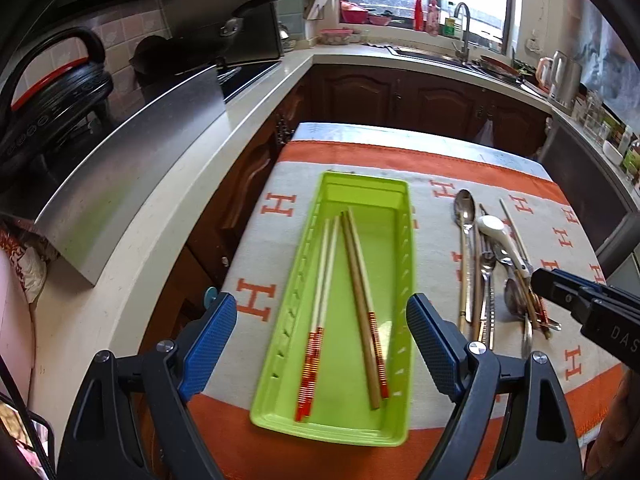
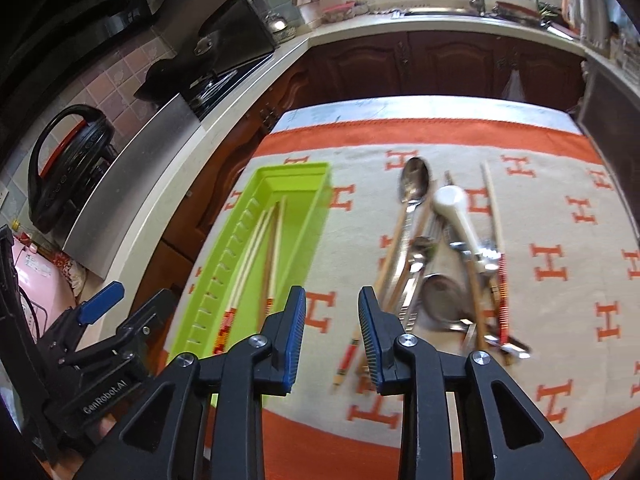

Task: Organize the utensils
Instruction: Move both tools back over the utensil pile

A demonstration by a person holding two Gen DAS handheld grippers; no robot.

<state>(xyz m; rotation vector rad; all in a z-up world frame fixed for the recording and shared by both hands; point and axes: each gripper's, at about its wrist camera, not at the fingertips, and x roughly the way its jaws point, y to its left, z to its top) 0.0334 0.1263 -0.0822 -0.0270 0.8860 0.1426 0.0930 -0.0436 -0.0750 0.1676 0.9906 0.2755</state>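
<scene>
Two pairs of chopsticks (image 1: pixel 348 304) lie lengthwise in the green tray (image 1: pixel 402 438), sorted so the long pieces run with its long side. The left tool (image 1: pixel 322 340) hangs spread wide over the tray's near end, gripping nothing, likely ready to steady it. The right tool (image 2: pixel 332 332) is parted a little and empty, poised between the tray and the utensil pile (image 2: pixel 448 248) on the bench's orange-lettered cloth (image 2: pixel 560 216). Spoons, forks and loose chopsticks are tangled there, so I reckon most of the sorting remains.
</scene>
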